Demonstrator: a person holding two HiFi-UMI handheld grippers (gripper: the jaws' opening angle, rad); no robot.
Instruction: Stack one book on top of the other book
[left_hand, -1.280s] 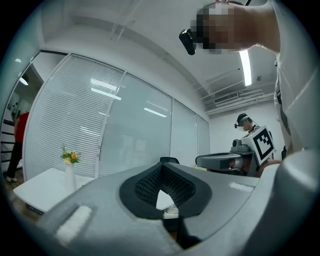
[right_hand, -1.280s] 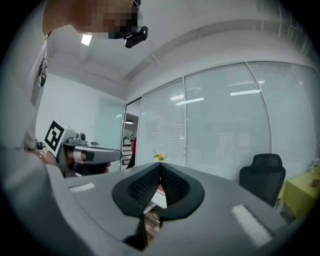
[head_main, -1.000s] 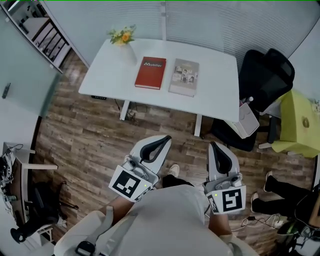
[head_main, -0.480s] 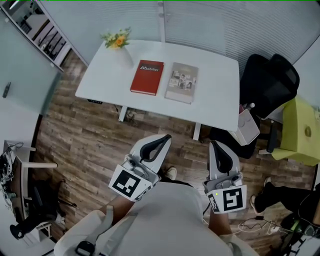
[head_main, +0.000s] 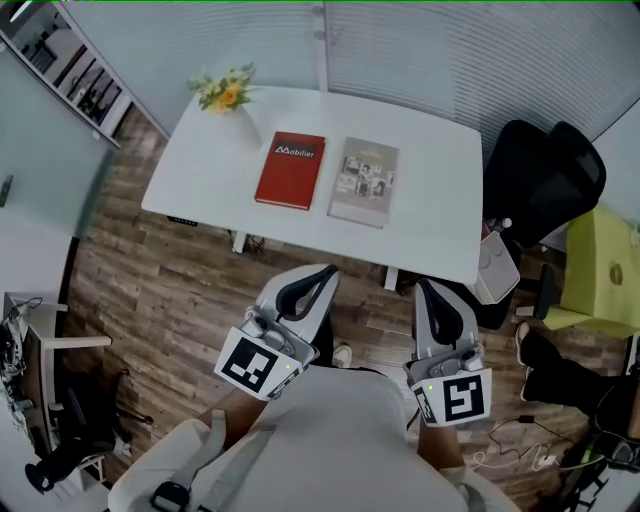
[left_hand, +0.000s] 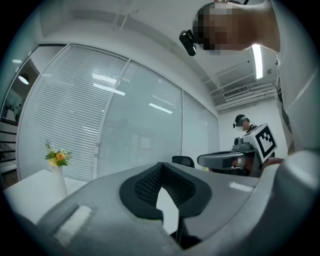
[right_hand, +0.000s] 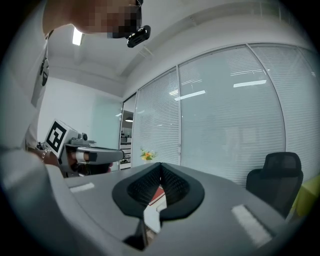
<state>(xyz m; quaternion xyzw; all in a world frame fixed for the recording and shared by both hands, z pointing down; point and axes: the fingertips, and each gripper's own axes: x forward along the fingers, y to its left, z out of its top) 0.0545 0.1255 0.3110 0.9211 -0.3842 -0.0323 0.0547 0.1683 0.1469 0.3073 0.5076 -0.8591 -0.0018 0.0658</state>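
Observation:
A red book and a grey book with photos on its cover lie flat side by side on the white table, the red one to the left. Both grippers are held near the body, short of the table's near edge. My left gripper is shut with nothing in it, and so is my right gripper. In the right gripper view a sliver of the red book shows through the notch of the shut jaws. The left gripper view shows shut jaws and the table top.
A white vase with yellow flowers stands at the table's far left corner. A black office chair and a yellow-green seat are to the right of the table. A white bin sits by the table's right leg. Wooden floor lies between me and the table.
The table and books have slid lower in the head view as I came closer. Both grippers stay shut and keep their pose in front of the body.

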